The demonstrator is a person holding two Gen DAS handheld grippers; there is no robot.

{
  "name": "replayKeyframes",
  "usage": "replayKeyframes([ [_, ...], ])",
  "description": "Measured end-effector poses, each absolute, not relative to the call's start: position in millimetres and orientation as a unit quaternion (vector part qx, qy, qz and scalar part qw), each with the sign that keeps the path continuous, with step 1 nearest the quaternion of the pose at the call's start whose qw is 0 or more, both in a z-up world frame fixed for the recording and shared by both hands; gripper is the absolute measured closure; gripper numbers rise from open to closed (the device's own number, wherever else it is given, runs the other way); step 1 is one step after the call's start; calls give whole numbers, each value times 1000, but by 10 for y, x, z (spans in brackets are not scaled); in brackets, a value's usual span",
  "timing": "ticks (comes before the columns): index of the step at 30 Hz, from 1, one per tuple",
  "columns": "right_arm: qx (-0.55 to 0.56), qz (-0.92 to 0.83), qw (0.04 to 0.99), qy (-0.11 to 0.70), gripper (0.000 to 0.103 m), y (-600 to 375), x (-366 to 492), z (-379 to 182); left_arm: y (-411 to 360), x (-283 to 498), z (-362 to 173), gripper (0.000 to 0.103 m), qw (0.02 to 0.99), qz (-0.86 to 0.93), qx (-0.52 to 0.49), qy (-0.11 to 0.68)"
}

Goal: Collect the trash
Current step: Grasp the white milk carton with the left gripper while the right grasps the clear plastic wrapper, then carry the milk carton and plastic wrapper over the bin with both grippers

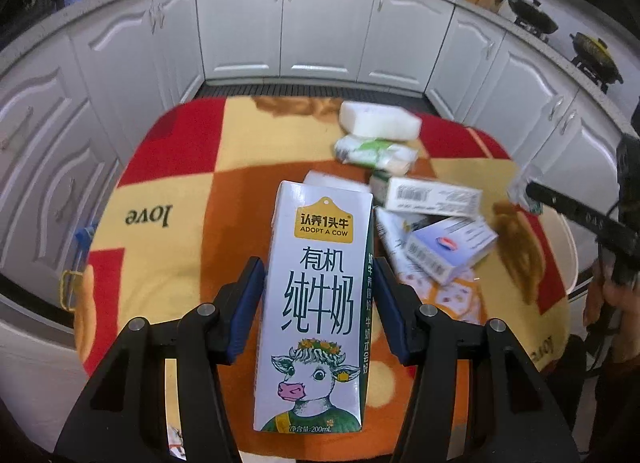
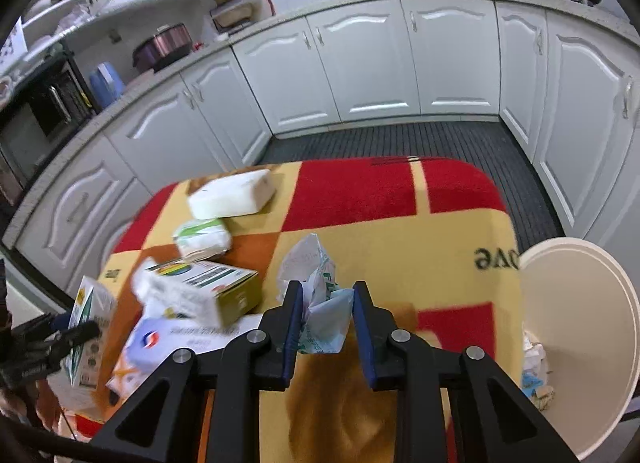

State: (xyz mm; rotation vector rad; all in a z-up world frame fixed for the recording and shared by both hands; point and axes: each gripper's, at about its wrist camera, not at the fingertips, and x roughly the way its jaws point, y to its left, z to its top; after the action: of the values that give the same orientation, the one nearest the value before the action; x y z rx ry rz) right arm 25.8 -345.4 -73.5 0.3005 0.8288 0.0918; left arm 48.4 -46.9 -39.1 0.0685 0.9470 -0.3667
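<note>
The milk carton (image 1: 316,303) stands upright, long axis vertical, printed face to the camera, clamped between the left gripper (image 1: 318,283) fingers above the blanket-covered table (image 1: 168,183). The right gripper (image 2: 325,303) pinches a crumpled wrapper (image 2: 320,303) near the table's right edge, beside the white bin (image 2: 580,323).

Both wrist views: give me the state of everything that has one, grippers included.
left gripper: shut on the milk carton.
milk carton: upright, held above the table.
right gripper: shut on the crumpled wrapper.
crumpled wrapper: pinched, over the tablecloth.
white bin: open, some trash already inside.
green box: closed, lying on its side.
blue-white box: closed, lying tilted on the pile.
cabinet doors: closed.
</note>
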Motion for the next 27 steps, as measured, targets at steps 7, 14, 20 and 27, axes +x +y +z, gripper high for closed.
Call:
replayKeyframes([
  [7,150,39,913,378,79,-3553,-129,-560,-815,291,-135,50,876,-216,35,429],
  [14,148,13,921,361,79,-3810,-495,-435,-1309,189,35,50,869,-263,41,417],
  [20,157,-20,920,359,79,-4121,-700,-447,-1784,127,51,50,860,-294,58,413],
  [27,171,-48,916,359,79,-4442,-896,-511,-2338,88,-29,50,843,-327,74,421],
])
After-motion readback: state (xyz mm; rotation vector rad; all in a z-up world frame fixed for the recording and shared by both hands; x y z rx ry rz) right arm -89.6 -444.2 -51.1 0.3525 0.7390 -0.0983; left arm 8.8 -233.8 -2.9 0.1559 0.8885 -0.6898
